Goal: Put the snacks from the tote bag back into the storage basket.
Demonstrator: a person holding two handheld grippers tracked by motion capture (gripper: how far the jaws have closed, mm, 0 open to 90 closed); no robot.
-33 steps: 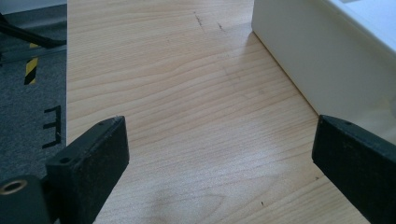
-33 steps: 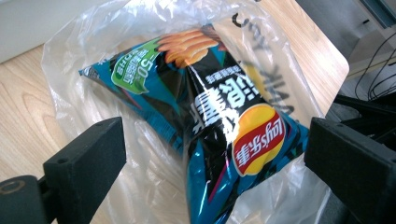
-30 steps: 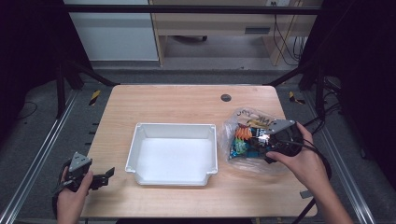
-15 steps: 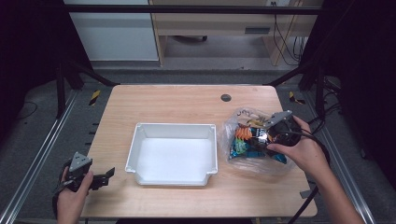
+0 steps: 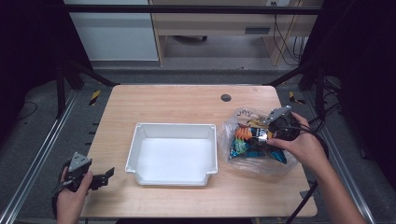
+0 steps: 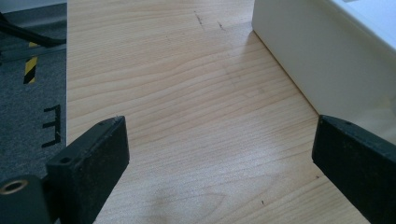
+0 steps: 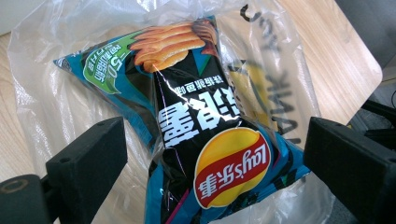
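Jaws wide apart, the right gripper (image 5: 267, 135) hovers over the blue-and-black crisp packet (image 7: 205, 135) inside a clear plastic bag (image 5: 280, 165) near the wooden table's (image 5: 177, 100) right edge; the left gripper (image 5: 105, 176), equally spread, rests at the near left corner.

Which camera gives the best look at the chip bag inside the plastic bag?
The right gripper view: the chip bag sits close between open jaws, logo readable. The high view shows it small, partly behind the right gripper.

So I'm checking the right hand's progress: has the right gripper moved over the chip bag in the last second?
Yes. The right gripper has shifted left, toward the white tray, over the chip bag.
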